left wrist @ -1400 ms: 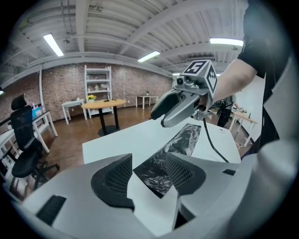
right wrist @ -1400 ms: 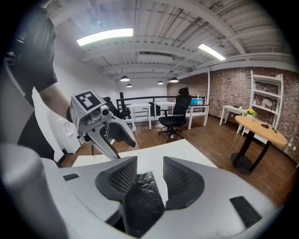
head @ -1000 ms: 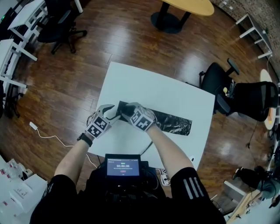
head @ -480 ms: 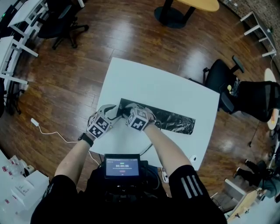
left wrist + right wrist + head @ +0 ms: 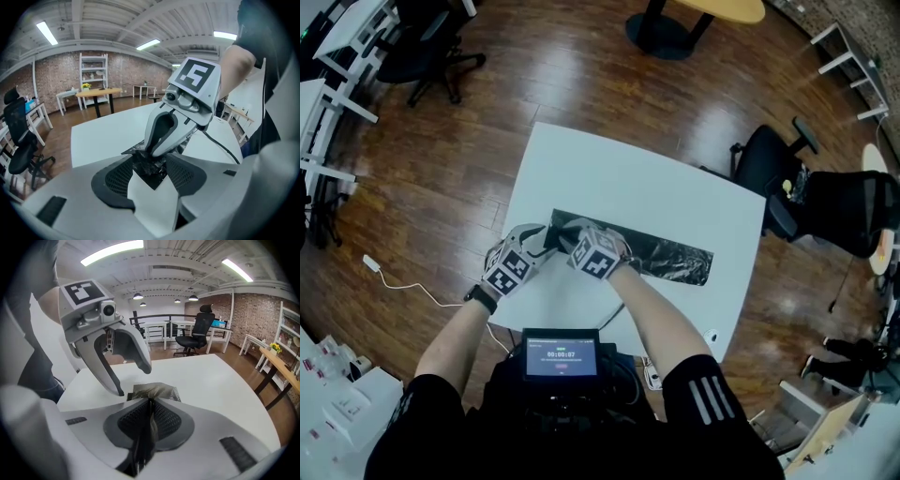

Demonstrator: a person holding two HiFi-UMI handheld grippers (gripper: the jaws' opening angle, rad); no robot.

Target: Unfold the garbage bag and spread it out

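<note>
The left tool and right tool, its jaws just closing, are clamping the left end of the garbage bag; unfolding appears to be only starting.

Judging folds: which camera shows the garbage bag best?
Head view: whole garbage bag, along the table. Gripper views show scraps: a crumpled end in the left tool, a fold in the right tool, jaws just closed.

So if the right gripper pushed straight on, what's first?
The right gripper, jaws just closing on the garbage bag, meets more of that bag first, then probably the table.
</note>
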